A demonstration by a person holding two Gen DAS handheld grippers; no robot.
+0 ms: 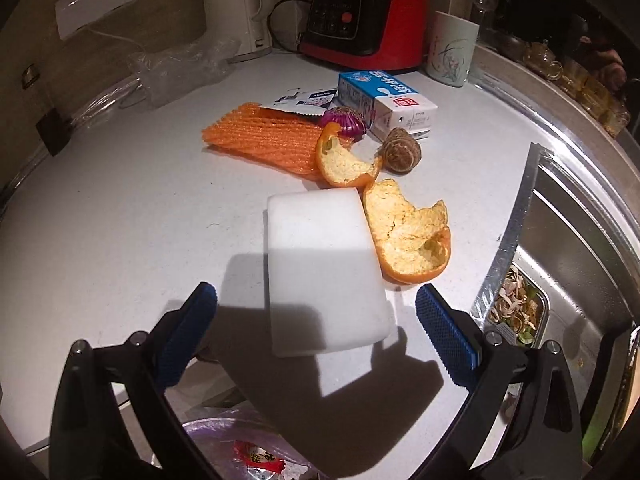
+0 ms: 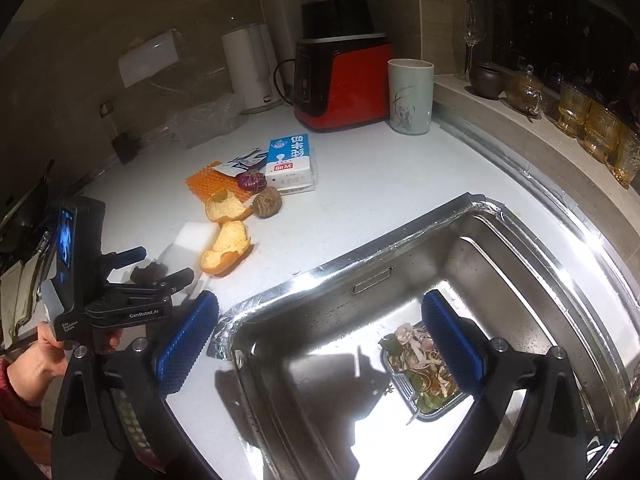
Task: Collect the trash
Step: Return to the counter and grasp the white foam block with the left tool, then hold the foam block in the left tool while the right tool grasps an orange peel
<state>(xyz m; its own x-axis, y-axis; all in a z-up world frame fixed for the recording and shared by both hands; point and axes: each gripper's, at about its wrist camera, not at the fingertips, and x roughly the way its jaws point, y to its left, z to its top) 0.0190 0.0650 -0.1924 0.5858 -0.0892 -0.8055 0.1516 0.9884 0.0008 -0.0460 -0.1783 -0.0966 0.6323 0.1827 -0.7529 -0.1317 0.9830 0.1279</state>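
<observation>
Trash lies on the white counter (image 1: 120, 208): a white foam block (image 1: 320, 268), two orange peel pieces (image 1: 408, 236) (image 1: 344, 160), an orange foam net (image 1: 264, 136), a purple onion scrap (image 1: 346, 122), a brown round scrap (image 1: 400, 152), a milk carton (image 1: 388, 104) and a torn wrapper (image 1: 304, 102). My left gripper (image 1: 316, 336) is open, its blue pads on either side of the foam block's near end, not touching it. My right gripper (image 2: 320, 344) hangs open over the steel sink (image 2: 500, 264), holding nothing. In the right wrist view the left gripper (image 2: 152, 268) is at the foam block (image 2: 188, 240).
A foil tray of food scraps (image 2: 416, 376) sits in the sink. At the back stand a red blender base (image 1: 360, 24), a white kettle (image 1: 236, 8), a pale cup (image 1: 452, 48) and a clear plastic bag (image 1: 176, 68). A bag-lined bin (image 1: 248, 448) is below the counter edge. Glassware (image 2: 592, 124) lines the ledge.
</observation>
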